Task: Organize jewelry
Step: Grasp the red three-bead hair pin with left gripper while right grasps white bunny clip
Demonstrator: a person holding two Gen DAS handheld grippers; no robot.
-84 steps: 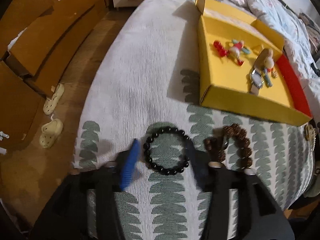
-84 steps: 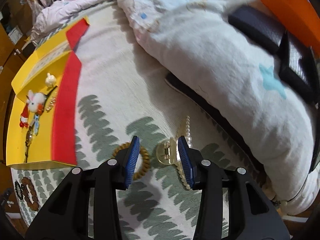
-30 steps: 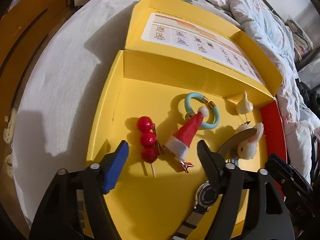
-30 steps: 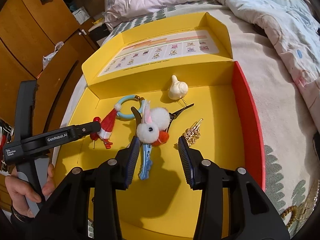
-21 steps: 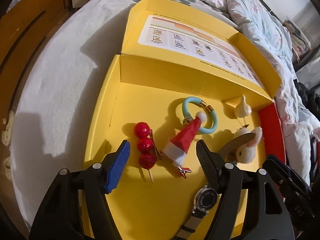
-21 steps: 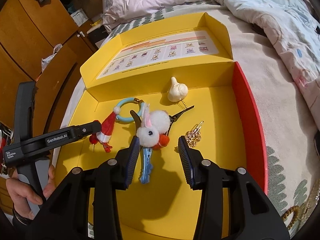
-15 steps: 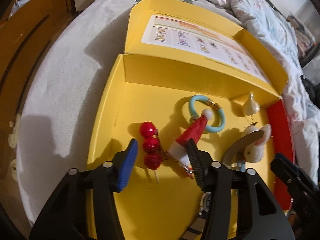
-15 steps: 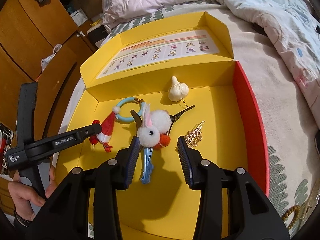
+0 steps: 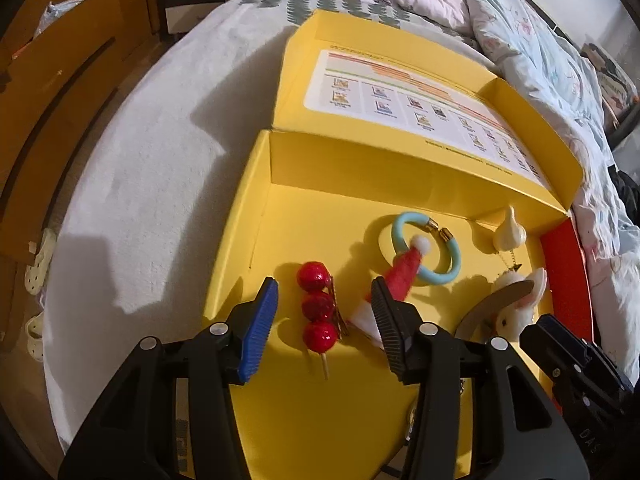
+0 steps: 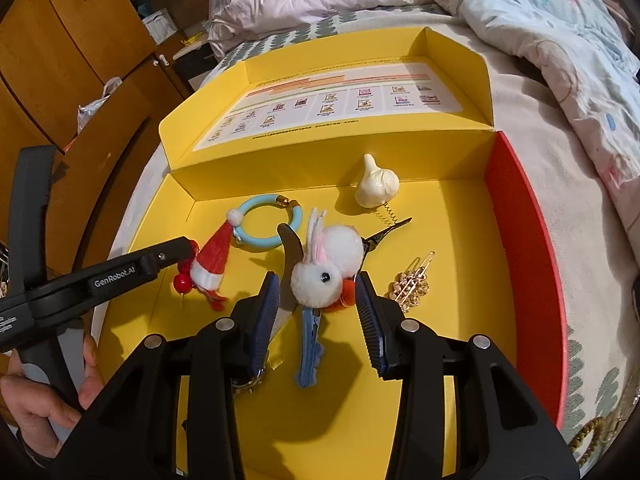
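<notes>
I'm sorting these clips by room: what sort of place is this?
Most likely a bedroom: the yellow box sits on a bed with rumpled quilts, wooden wardrobes alongside, and slippers on the floor.

- Watch [image 9: 412, 416] mostly hidden beneath the left gripper's right finger;
- beaded chain [image 10: 592, 432] right of the right gripper, cut by the frame edge;
- lid's printed text too small to read.

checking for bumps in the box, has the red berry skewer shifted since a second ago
No. The red berry skewer lies in the same spot beside the santa hat clip, near the yellow box left wall.
</notes>
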